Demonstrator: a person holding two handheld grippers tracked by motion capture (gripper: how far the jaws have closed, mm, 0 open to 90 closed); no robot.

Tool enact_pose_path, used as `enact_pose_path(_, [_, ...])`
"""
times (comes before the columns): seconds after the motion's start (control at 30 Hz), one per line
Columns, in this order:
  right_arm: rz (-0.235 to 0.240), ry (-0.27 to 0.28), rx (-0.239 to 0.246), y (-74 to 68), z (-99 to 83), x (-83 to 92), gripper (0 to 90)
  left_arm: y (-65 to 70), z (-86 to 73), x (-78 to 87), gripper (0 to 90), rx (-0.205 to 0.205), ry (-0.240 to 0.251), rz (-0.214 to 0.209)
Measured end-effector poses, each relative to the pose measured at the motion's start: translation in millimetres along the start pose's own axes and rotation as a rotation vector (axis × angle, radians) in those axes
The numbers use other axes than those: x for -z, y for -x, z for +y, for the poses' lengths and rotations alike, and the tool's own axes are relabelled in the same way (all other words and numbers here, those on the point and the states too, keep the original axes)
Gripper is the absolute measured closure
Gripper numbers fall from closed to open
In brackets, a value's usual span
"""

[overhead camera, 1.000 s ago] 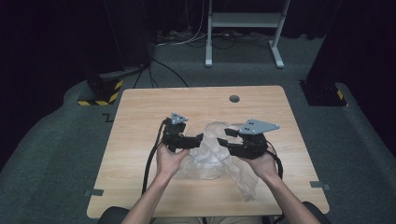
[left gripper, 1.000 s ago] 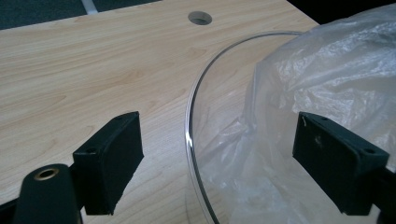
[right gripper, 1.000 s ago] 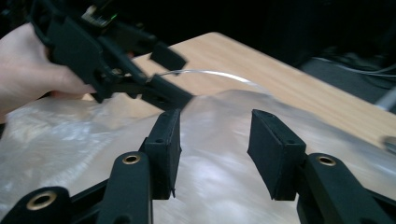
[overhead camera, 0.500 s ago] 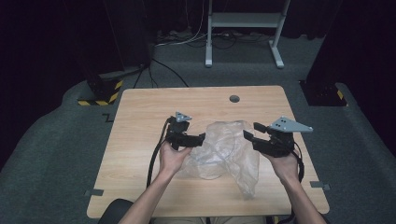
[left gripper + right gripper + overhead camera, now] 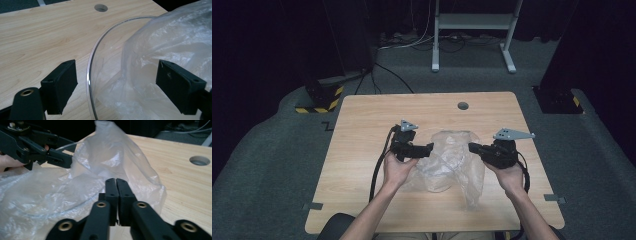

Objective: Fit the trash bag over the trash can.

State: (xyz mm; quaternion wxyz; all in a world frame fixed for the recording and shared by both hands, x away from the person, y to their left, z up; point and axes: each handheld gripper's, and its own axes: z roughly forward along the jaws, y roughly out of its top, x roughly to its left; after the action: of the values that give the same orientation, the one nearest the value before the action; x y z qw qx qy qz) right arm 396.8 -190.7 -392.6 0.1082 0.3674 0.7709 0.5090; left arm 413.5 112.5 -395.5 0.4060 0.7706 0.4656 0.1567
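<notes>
A crumpled clear plastic bag (image 5: 447, 160) lies mid-table on the wooden table (image 5: 362, 150). The rim of a clear bowl (image 5: 89, 72) curves up beside the bag (image 5: 175, 42) in the left gripper view. My left gripper (image 5: 430, 148) stands open at the bag's left side. Its jaws (image 5: 120, 85) straddle the rim and the film, and the left pad is apart from the rim. My right gripper (image 5: 472, 147) is at the bag's right edge. Its jaws have just been closing and now stand shut (image 5: 116, 181), tips against the bag (image 5: 100, 157). I cannot tell whether film is pinched between them.
A round cable hole (image 5: 463, 106) sits near the table's far edge. On the floor behind are a white metal stand (image 5: 472, 30), cables, and a black-and-yellow striped base (image 5: 319, 100) at the far left. Bare wood lies left and far of the bag.
My right gripper swung out to the right, then came back a little left and lower to the bag's edge with its jaws shut. The left gripper has stayed in place.
</notes>
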Motion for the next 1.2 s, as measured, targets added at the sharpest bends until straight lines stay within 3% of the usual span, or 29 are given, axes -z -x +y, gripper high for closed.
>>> enact_pose_path(0.23, [0.000, 0.048, 0.043, -7.4, 7.6, -0.5, 89.8, 0.4, -1.5, 8.5, 17.2, -0.005, 0.023, 0.006])
enact_pose_path(0.4, [0.026, 0.042, 0.101, -19.1, 14.8, -12.3, 89.8, -1.3, -4.3, 19.5, 17.1, 0.002, 0.051, 0.012])
enact_pose_path(0.83, [0.095, -0.093, 0.255, -41.9, 25.9, -60.3, 89.7, -6.9, -18.5, 48.3, 17.3, 0.023, 0.094, 0.041])
enact_pose_path(1.03, [0.095, -0.125, 0.324, -49.3, 29.7, -69.1, 87.8, -6.8, -23.3, 50.7, 17.3, 0.024, 0.079, 0.065])
enact_pose_path(1.2, [0.118, -0.130, 0.340, -52.2, 29.6, -71.8, 80.9, -6.1, -23.5, 49.9, 17.3, 0.026, 0.077, 0.062])
